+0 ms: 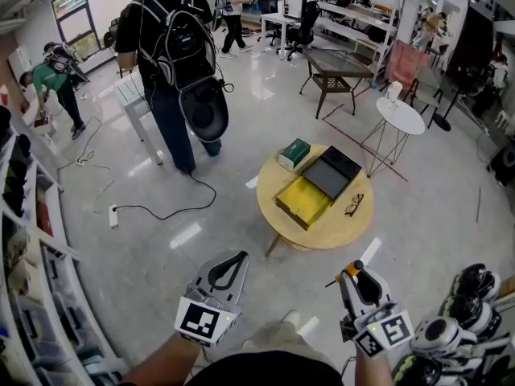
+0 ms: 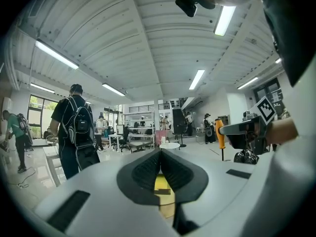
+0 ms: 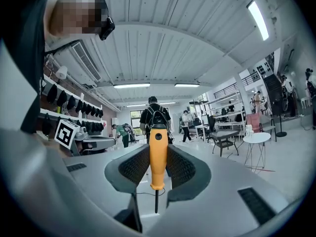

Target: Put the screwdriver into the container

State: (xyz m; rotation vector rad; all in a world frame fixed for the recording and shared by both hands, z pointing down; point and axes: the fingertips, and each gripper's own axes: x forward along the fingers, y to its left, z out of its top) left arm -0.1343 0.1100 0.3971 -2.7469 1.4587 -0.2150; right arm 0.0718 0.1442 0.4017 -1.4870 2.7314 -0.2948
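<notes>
- Ahead on the shiny floor, head view: round pale-wood table [image 1: 354, 230] bearing an open yellow rectangular container [image 1: 304, 199], with a dark grey flat lid or case [image 1: 332, 172] just beside it on the far side. Also on the table: a green box [image 1: 294, 153] and a pair of spectacles [image 1: 354, 206].
- Along the bottom edge, same view: grey left gripper [image 1: 233, 262] at left and grey right gripper [image 1: 360, 276] at right, both well apart from the table. Orange-handled screwdriver with a thin dark metal shaft [image 1: 348, 272] clamped in the right one.
- Left gripper view: left gripper [image 2: 160, 154] with ribbed black pads closed together at the tips, nothing between them. Yellow container [image 2: 161, 184] glimpsed through the slit below. Screwdriver [image 2: 220, 135] off to the right, handle up.
- Right gripper view: right gripper [image 3: 158, 169] closed on the screwdriver [image 3: 158, 154], pads pressing both sides of the handle. Handle end up, shaft hanging below the jaws.
- Handling, as a judgement: probably light and rigid. Smooth hard handle likely a little slippery and prone to swinging if pinched loosely. Best taken on the thick handle, as now, not on the thin shaft. Not fragile, so safe to lower and release gently, laid lengthwise to fit the container.
</notes>
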